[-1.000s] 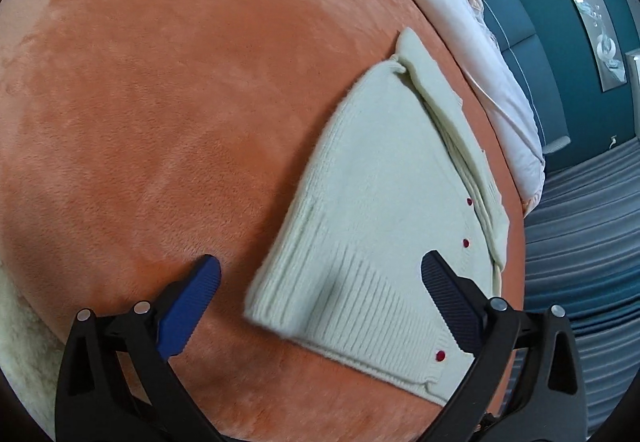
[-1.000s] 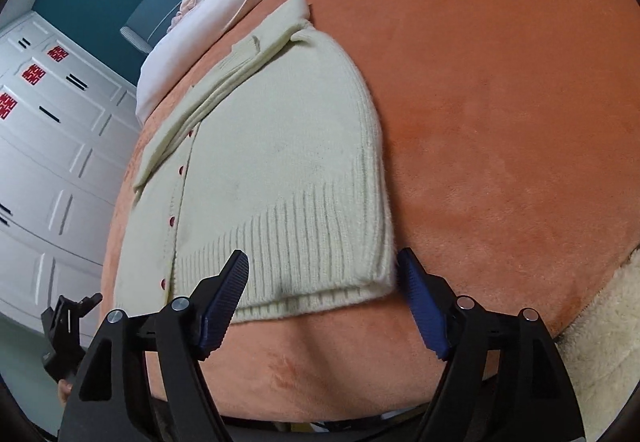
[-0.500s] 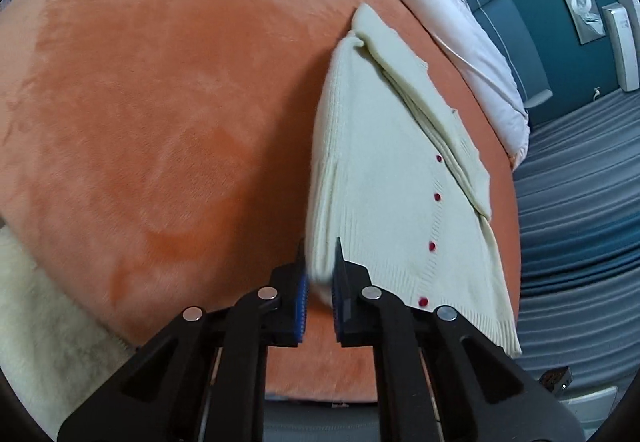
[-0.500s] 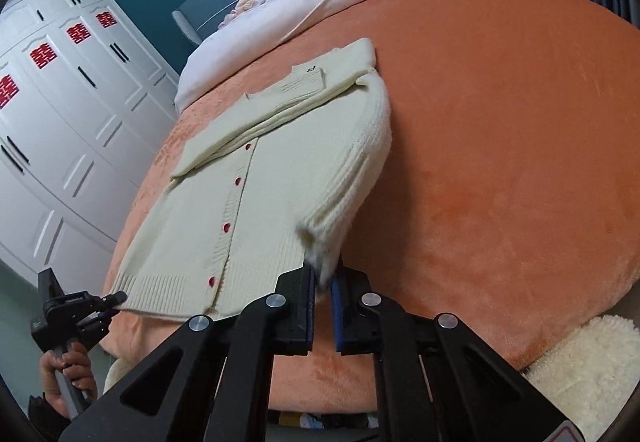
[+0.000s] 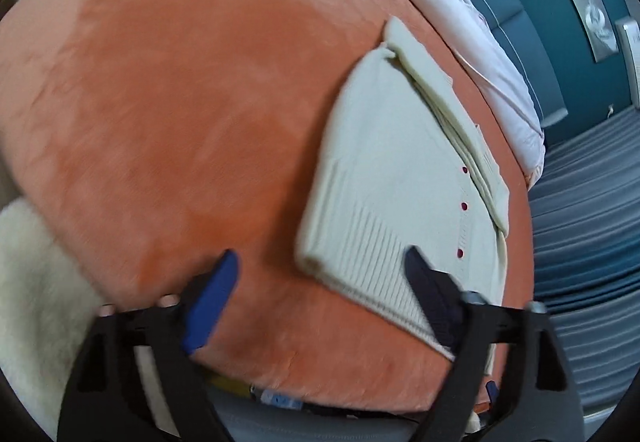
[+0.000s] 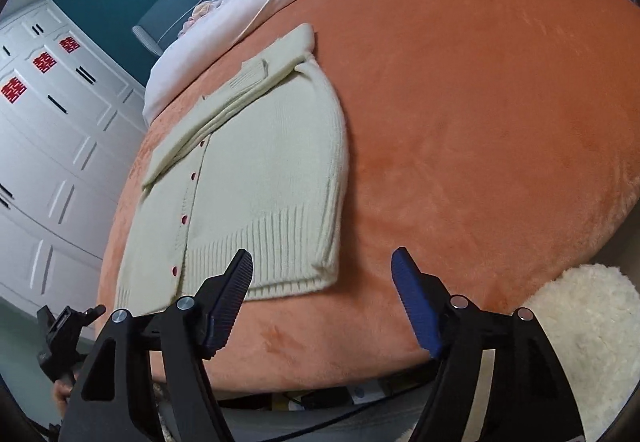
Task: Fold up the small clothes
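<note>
Cardigan point(image 6: 256, 178) just beyond spread tongs point(image 6: 324, 290)

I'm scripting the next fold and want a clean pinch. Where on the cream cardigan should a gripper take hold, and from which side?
Probably the ribbed hem corner of the cream cardigan, at the folded edge nearest the right gripper. It lies flat on the orange blanket with this corner thick and free, so come in low from the bed's near edge, open jaws straddling the hem.
</note>
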`<state>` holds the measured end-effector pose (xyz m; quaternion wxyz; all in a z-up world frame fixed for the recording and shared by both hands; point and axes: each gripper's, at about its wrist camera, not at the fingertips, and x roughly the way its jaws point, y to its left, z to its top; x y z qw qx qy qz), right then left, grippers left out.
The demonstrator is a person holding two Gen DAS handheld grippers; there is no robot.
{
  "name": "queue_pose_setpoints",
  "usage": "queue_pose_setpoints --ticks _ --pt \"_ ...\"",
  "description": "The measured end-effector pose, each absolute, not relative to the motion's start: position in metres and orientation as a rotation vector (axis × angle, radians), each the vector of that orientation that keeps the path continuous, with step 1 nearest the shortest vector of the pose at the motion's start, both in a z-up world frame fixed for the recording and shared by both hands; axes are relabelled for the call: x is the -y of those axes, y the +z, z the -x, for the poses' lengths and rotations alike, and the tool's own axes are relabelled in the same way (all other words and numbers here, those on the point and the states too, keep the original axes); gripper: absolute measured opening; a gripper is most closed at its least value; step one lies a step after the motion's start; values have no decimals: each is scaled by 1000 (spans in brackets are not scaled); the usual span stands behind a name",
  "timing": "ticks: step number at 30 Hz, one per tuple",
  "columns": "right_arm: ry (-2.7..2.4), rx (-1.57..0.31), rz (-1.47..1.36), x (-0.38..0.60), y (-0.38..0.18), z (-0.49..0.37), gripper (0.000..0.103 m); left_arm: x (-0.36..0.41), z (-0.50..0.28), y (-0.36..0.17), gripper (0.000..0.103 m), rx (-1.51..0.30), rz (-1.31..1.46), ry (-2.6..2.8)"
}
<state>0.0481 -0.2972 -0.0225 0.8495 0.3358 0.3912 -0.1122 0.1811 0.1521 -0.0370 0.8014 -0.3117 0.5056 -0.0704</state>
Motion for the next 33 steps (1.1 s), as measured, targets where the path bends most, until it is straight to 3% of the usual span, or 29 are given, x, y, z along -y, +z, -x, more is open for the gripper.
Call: queue_pose_setpoints --ticks 3,5,6,7,8,16,27,30,33 --pt "-238 -867 -728 293 -39 -74 71 -137 -205 -49 90 -1121 643 -143" --pt "-224 -873 -728 288 -45 -87 55 -135 -214 -55 79 -1138 655 -135" --pt "-218 -883 -726 287 -47 -93 24 -134 -218 -55 57 -1139 651 -142" --pt "-221 -888 -716 285 -45 -98 11 -133 -222 -54 20 -1157 663 -181" --pt "-210 -867 -711 284 -40 -100 11 -136 -224 -57 9 -1191 690 -207" --pt "-78 -736 -539 277 36 -64 8 -154 -186 -6 8 -1131 672 -311" --pt "201 -1059 -343 209 40 81 8 -205 -32 22 8 -1278 561 -352" --pt "227 -980 -357 208 73 83 8 -211 -37 53 8 -1200 623 -355" --pt "184 -772 -381 233 108 44 8 -205 -93 84 8 -1025 652 -396"
